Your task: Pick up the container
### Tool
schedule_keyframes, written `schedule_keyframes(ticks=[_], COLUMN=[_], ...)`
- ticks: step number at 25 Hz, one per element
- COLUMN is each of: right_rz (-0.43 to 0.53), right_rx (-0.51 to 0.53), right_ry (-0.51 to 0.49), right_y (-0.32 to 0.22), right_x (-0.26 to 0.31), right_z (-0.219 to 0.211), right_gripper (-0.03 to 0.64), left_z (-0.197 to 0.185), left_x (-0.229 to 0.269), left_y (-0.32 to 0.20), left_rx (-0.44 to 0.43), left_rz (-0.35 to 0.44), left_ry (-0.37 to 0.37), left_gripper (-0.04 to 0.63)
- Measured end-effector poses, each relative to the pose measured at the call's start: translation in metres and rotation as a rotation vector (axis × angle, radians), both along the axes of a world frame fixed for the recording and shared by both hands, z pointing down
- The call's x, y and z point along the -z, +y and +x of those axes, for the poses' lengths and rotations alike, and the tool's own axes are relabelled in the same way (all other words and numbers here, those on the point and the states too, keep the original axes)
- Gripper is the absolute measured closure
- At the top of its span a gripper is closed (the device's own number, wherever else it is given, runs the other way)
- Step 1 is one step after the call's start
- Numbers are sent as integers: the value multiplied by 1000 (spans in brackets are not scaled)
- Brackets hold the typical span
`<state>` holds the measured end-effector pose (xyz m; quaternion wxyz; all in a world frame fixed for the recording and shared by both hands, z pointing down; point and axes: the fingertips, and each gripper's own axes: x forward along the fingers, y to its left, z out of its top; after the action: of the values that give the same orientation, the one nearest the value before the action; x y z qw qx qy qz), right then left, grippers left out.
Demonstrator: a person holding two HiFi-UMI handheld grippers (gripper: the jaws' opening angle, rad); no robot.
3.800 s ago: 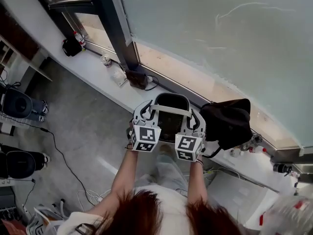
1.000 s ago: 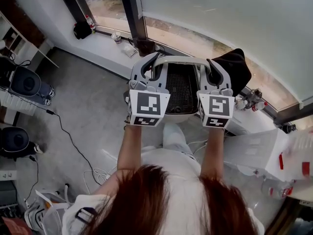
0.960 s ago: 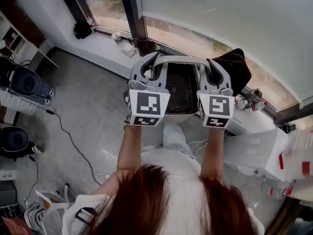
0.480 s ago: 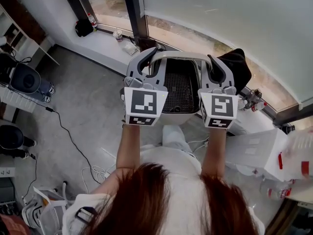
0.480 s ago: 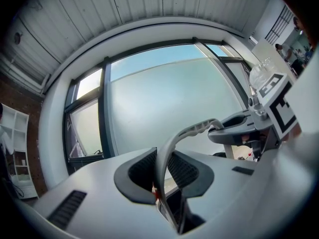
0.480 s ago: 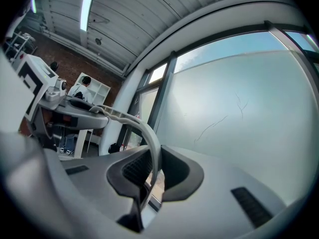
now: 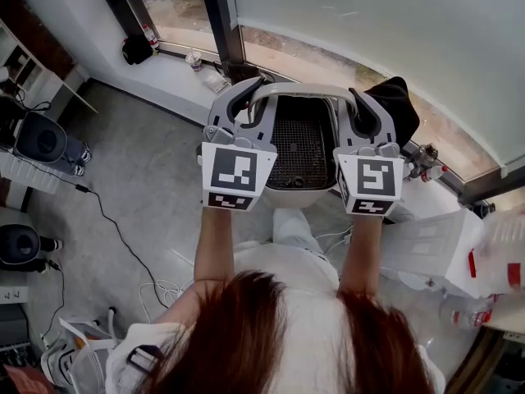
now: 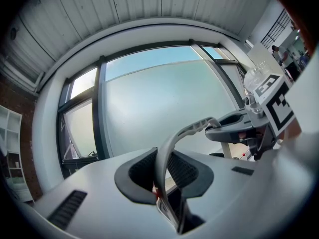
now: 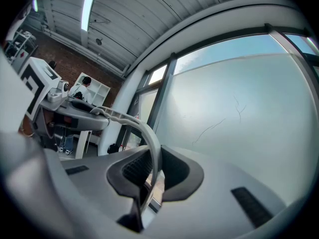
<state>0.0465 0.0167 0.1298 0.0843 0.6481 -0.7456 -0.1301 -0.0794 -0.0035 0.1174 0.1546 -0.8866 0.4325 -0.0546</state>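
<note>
**Container held by its handle at the window**

A frosted window (image 7: 369,23) with a dark frame runs across the far side, above a white sill (image 7: 168,76) and a grey floor (image 7: 139,179). A cup (image 7: 194,59) stands on the sill, a black bag (image 7: 398,109) lies farther right, and a cable (image 7: 111,220) trails over the floor.

The person's forearms reach straight ahead, side by side and roughly parallel. Each hand is hidden under its gripper's marker cube, and both cubes face up at the head camera. Both grippers point level toward the window.

The left gripper (image 7: 248,97) grips the left end of the pale arched handle (image 7: 303,89). In its own view the dark pads sit narrowly apart, clamped on either side of the bar. The right gripper (image 7: 362,105) grips the right end the same way, pads pressed to the handle with nothing else between them.

The container (image 7: 299,150), a white tub with a dark mesh inside, hangs upright under the handle between the two grippers. It is in the air in front of the person, clear of the floor and close to the sill.
</note>
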Motion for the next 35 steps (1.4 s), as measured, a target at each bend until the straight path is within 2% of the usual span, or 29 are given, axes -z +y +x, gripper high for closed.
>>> schedule_keyframes(ticks=[14,35], right_rz=[10,18], right_rx=[-7,40], right_ry=[16,15], right_y=[4,1], right_x=[12,17], right_z=[1,-11], right_gripper=[561,561], left_z=[1,-9], left_x=[8,12], left_y=[3,2], left_rx=[-22,-6], left_rz=[4,6], left_ry=[28,47], left_gripper=[528,528])
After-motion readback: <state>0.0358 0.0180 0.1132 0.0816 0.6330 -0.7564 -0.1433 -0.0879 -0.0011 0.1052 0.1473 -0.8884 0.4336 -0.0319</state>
